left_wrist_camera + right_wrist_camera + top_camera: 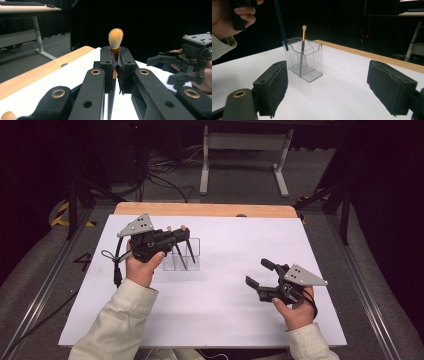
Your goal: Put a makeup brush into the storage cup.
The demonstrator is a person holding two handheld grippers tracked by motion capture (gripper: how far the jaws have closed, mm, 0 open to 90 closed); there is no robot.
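Dark walls and grey floor sit all around our white table [210, 310]. At about nine o'clock on it, our left gripper [184, 236] is squeezed tight on a brush [115, 41], fluffy tip up. Its dark handle hangs down over the clear plastic holder [182, 255] near the middle. One more brush [303, 47] stands inside that holder. Over at about four o'clock, our right gripper [260, 273] has its jaws wide apart with nothing between them.
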